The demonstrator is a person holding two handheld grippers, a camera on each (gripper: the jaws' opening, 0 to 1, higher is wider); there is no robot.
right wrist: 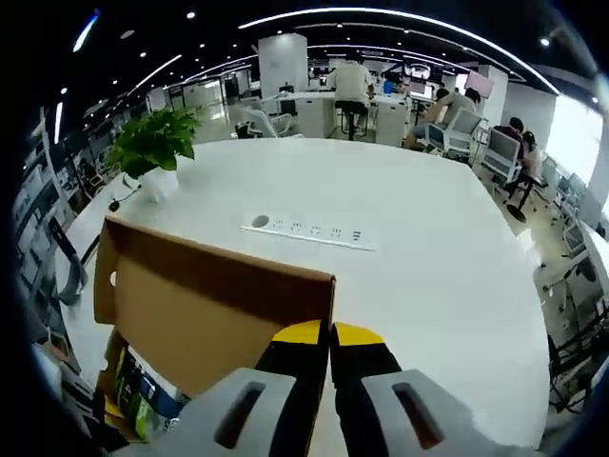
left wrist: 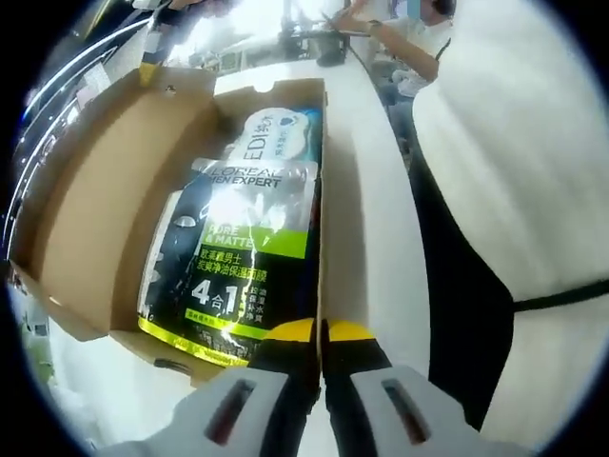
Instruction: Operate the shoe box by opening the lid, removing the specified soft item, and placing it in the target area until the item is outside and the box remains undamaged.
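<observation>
Each gripper, left gripper (left wrist: 321,330) and right gripper (right wrist: 330,334), has black jaws tipped in yellow, set on pale grey mounts with dark slots. The person wears a white top (left wrist: 519,162) over dark clothing.

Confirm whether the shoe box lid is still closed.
No: in the left gripper view the shoe box lies open, with a green-and-black pouch inside.

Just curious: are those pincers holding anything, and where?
Left gripper seems to pinch the box wall; right gripper the lid corner.
</observation>
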